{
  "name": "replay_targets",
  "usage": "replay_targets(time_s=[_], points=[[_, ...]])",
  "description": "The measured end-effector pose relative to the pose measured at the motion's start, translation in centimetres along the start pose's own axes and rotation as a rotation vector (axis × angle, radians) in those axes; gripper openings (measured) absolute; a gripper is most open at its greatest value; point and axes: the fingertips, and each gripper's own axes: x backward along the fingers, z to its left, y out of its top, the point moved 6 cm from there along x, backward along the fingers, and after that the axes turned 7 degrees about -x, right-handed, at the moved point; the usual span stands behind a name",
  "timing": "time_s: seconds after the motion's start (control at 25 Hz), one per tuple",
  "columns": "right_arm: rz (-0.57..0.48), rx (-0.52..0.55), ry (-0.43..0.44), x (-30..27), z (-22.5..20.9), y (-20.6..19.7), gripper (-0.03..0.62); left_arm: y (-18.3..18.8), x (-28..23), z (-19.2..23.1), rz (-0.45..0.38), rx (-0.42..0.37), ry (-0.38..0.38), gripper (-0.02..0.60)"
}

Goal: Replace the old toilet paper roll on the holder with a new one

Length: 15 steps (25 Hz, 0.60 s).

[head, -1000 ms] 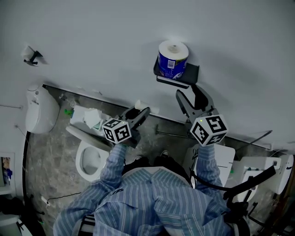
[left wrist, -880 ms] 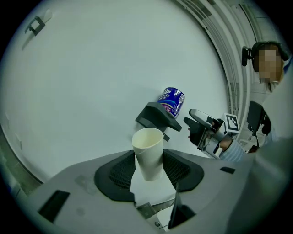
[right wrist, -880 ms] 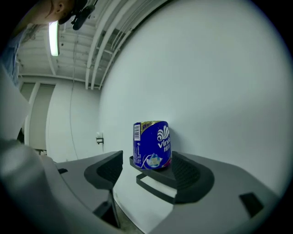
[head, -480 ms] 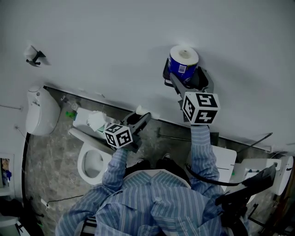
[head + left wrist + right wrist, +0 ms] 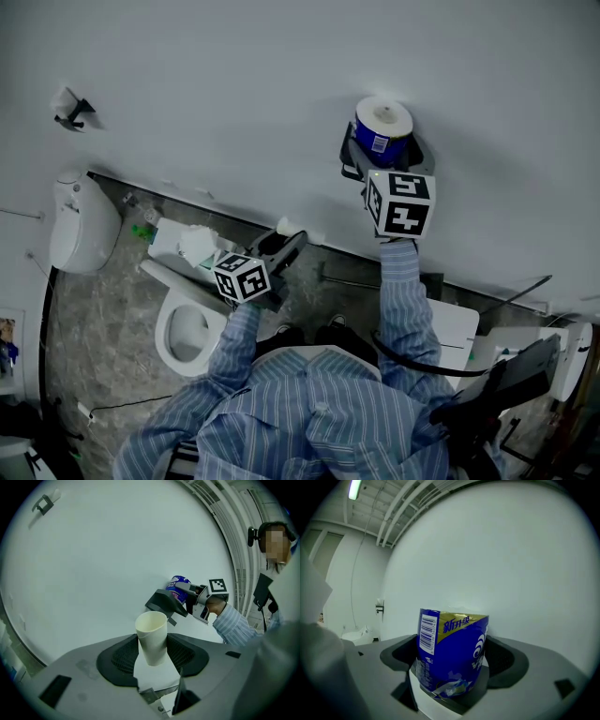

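A new toilet roll in a blue wrapper [image 5: 382, 128] stands on end on the black wall holder [image 5: 349, 161]. My right gripper [image 5: 380, 155] reaches level to it. Its jaws have just been opening and now stand wide on either side of the roll [image 5: 452, 656], not pressing it. Lower left, my left gripper [image 5: 281, 246] is shut on the old empty cardboard tube [image 5: 284, 226]. In the left gripper view that cream tube [image 5: 152, 637] stands upright between the pads, with the holder [image 5: 164, 604] and right gripper [image 5: 197, 597] beyond it.
A toilet [image 5: 187, 323] sits below left, with a tissue pack [image 5: 192, 246] on its tank. A white wall unit [image 5: 73, 220] and a small wall hook [image 5: 67, 108] are at far left. A white bin [image 5: 450, 328] stands below the holder. The wall fills the rest.
My right gripper rose from below the holder to the roll, rolled its wrist, and its jaws came round the roll. The left gripper with the tube barely shifted.
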Motion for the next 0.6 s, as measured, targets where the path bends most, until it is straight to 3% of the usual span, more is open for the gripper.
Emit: replay_targets(time_s=[0.36,0.6], points=[[0.006,-0.036,0.047,0.2,-0.5,0.1,0.426,-0.5,-0.4,-0.4,0.001,0.015,-0.014,0.19],[-0.047,-0.186,0.105,1.7,-1.4,-0.1,0.426,-0.7,-0.5,-0.7,0.011,0.013,-0.023,0.19]])
